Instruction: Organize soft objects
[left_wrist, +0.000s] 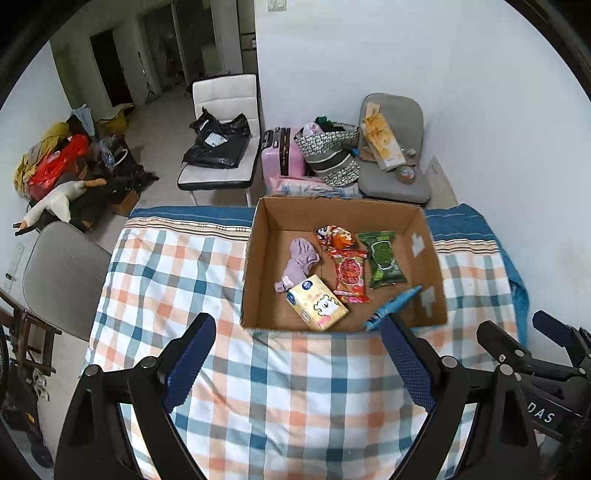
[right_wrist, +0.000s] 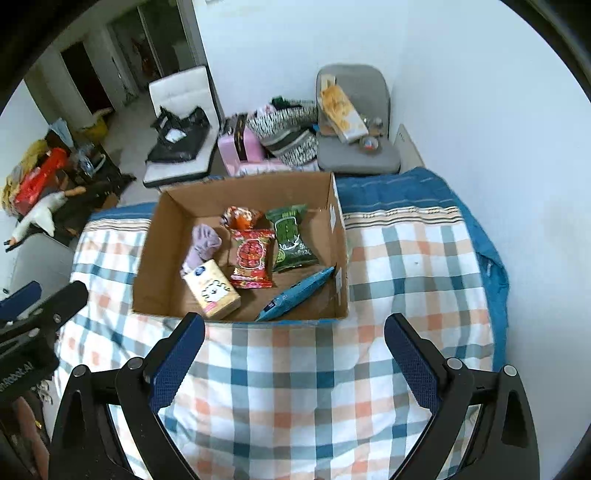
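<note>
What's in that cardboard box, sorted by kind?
Snack packets: 4 (orange, red, green, blue)
Tissue packs: 1
Purple socks: 1 bundle
Total: 6, all inside the cardboard box.

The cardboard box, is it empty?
No, the cardboard box holds snack packets, a tissue pack and a purple sock.

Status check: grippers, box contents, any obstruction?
Left gripper and right gripper open, empty, over the plaid blanket. Cardboard box holds packets, tissue pack, purple sock. Nothing blocking.
</note>
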